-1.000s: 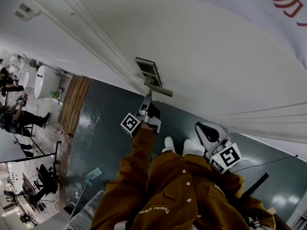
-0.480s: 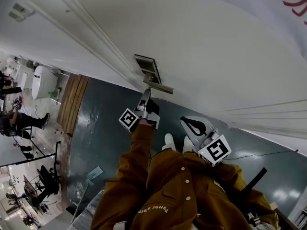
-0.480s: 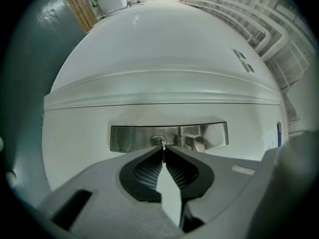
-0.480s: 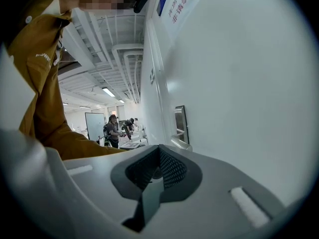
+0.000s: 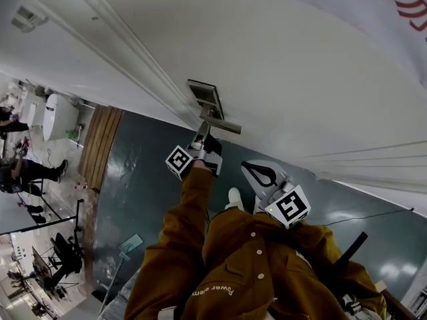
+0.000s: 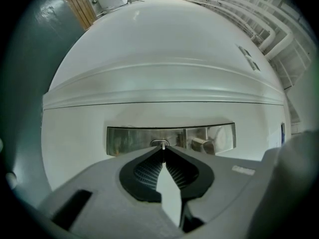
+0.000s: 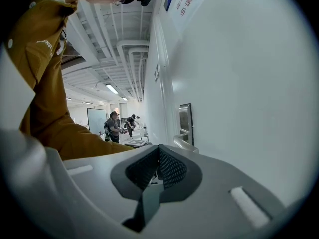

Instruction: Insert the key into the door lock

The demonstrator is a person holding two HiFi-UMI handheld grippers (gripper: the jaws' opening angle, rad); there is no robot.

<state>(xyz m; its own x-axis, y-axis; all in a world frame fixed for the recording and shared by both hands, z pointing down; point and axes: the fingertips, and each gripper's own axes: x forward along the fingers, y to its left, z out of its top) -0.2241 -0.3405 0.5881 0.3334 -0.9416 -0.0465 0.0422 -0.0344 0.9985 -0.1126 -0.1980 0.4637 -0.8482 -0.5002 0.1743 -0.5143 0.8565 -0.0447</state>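
- The key [image 6: 163, 146] shows only as a thin metal sliver poking out past the tips of the left claw [image 6: 163, 149], which is pinched onto it with its jaws nearly together.
- In the left gripper view the key's tip lines up with the small oval keyhole [image 6: 157, 143]. Whether it has entered the hole cannot be made out.
- The keyhole sits in a shiny metal lock plate [image 6: 129, 139] set into the white door [image 6: 159, 68].
- The handle [image 6: 202, 145] juts from the same plate, just right of the keyhole in that view.
- From the head view the left claw [image 5: 204, 133] points level at the door, close below the lock plate [image 5: 205, 96]. Its tips are just beside the handle [image 5: 223, 125].
- Its marker cube [image 5: 179, 160] sits behind the jaws, at the end of a brown sleeve [image 5: 193, 212].
- The right claw [image 5: 257, 172] hangs well apart from the lock, lower and to the right over the dark green floor [image 5: 143, 179]. Its own cube [image 5: 288, 207] is near the person's body.
- In the right gripper view the right claw [image 7: 158, 151] has its jaws pressed together with nothing between them. The door [image 7: 249, 83] runs along its right side, and the lock plate [image 7: 186, 122] and handle [image 7: 185, 143] lie ahead of it.
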